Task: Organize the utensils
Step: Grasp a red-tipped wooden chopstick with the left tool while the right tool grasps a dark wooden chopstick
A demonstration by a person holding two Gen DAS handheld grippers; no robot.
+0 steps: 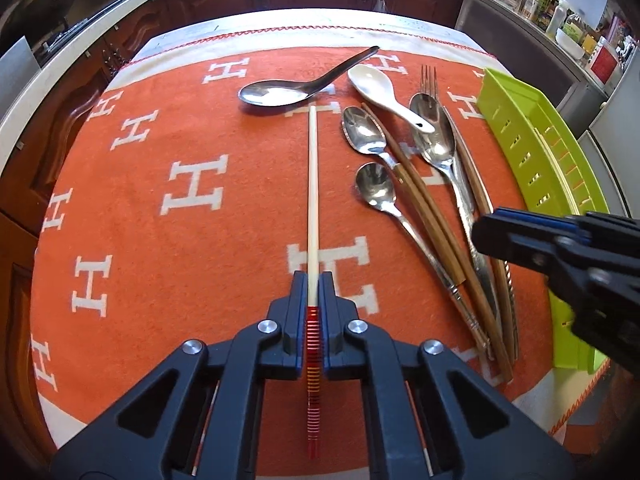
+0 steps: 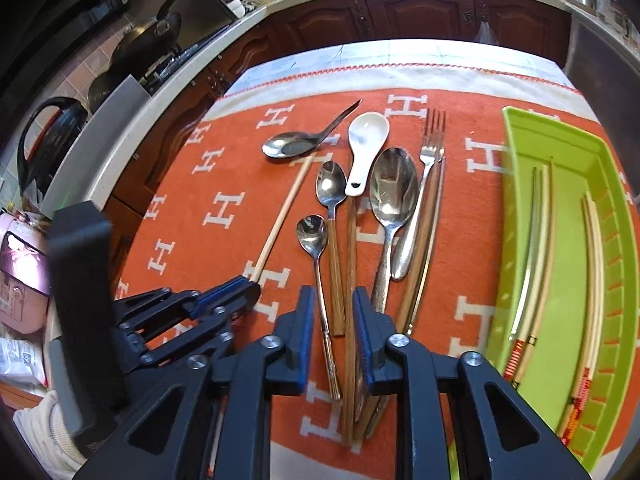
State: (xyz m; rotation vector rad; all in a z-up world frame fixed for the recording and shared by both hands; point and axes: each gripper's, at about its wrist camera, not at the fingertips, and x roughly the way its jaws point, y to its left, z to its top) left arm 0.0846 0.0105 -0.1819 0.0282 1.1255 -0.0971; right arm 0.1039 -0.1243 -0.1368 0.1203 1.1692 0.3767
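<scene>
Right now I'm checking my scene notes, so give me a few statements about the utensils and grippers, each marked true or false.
1. The left gripper is shut on the pale chopstick. True.
2. The green tray is empty. False: it holds chopsticks.
3. The white spoon lies on the orange cloth. True.
4. The fork is in the tray. False: it lies on the cloth.

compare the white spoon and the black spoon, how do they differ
The white spoon is glossy white with a short, thick handle; the black spoon is dark and mirror-like with a long, thin, curved handle. The white spoon's handle rests across the pile of other cutlery, while the black spoon lies apart on the orange cloth. Both lie bowl up, outside the green tray.
</scene>
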